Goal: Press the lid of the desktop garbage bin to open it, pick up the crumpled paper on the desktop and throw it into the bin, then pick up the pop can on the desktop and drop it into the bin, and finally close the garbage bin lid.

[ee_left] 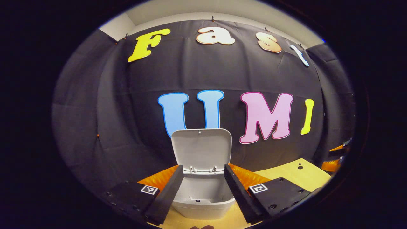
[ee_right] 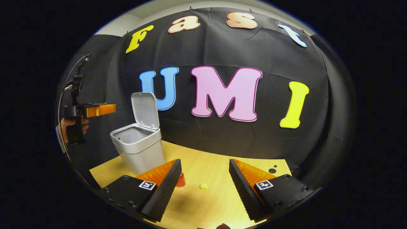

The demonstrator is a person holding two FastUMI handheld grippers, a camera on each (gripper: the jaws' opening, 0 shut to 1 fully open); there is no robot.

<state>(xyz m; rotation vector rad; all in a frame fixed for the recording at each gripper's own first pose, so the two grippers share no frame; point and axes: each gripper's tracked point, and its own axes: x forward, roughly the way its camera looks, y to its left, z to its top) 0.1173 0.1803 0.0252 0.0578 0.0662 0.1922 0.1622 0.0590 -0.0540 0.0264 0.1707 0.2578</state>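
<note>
In the right gripper view, at the far left, a hand [ee_right: 72,126] holds the left gripper [ee_right: 101,110] in the air, level with the lid and apart from it. From this side I cannot tell how its fingers stand. In the left gripper view, though, its fingers are spread wide with nothing between them, framing the bin [ee_left: 201,197] from above.

The bin [ee_right: 140,149] stands near the table's [ee_right: 216,165] far left corner. Its lid [ee_right: 146,110] is open, tipped upright at the back, and the part of its inside that shows is bare.

Just in front of the bin, the can [ee_right: 180,180] stands on the table, half hidden behind a finger of the right gripper [ee_right: 202,188]. A little to its right the paper [ee_right: 203,185] lies on the bare wood, toward the near edge.

The right gripper hangs low over the near edge, its fingers spread wide and holding nothing, the paper lying between them farther off.
</note>
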